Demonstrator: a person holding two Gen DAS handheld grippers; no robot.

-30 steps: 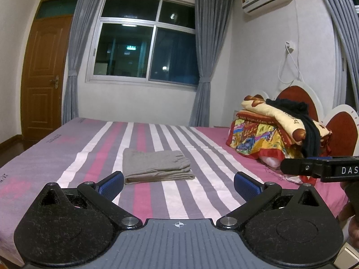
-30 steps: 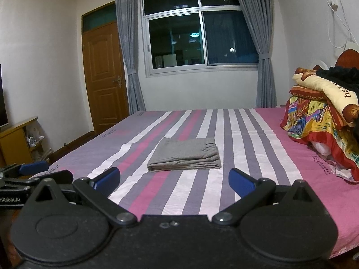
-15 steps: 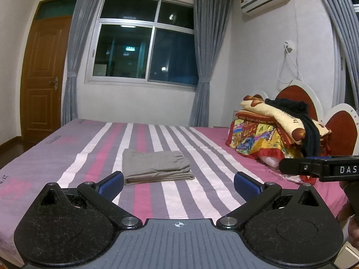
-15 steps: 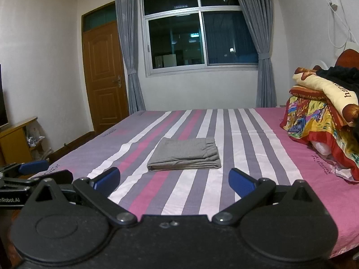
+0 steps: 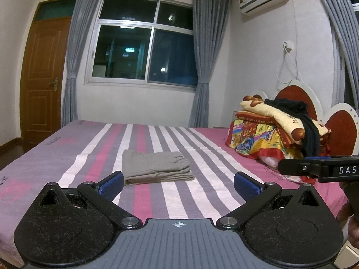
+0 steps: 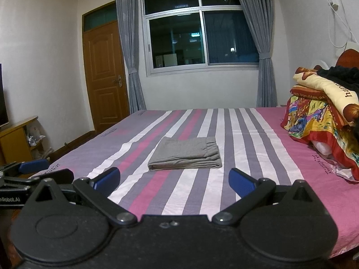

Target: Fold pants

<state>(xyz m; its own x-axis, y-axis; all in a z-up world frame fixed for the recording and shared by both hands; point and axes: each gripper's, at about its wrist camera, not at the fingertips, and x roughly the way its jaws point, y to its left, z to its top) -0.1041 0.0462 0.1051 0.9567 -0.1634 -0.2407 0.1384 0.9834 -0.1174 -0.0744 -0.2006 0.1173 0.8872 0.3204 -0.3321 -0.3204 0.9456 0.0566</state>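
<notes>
Grey pants (image 5: pixel 156 167) (image 6: pixel 187 153) lie folded into a flat rectangle in the middle of the striped bed (image 5: pixel 202 157) (image 6: pixel 246 139). My left gripper (image 5: pixel 178 185) hovers near the bed's front edge, open, well short of the pants, nothing between its blue pads. My right gripper (image 6: pixel 174 182) is open too, empty, and also back from the pants. In the left wrist view the right gripper (image 5: pixel 318 170) shows side-on at the right edge, held by a hand (image 5: pixel 350 204). The right wrist view catches the left gripper (image 6: pixel 33 172) at its left edge.
A pile of colourful quilts and pillows with a black garment (image 5: pixel 280 130) (image 6: pixel 325 116) sits at the bed's head on the right, against a red and white headboard (image 5: pixel 341 127). A wooden cabinet (image 6: pixel 15 141) stands by the left wall near a door (image 6: pixel 105 76).
The left wrist view has tilted up slightly, so the pants sit a little lower in it. The right gripper and the pants have not moved. Both grippers stay open.
</notes>
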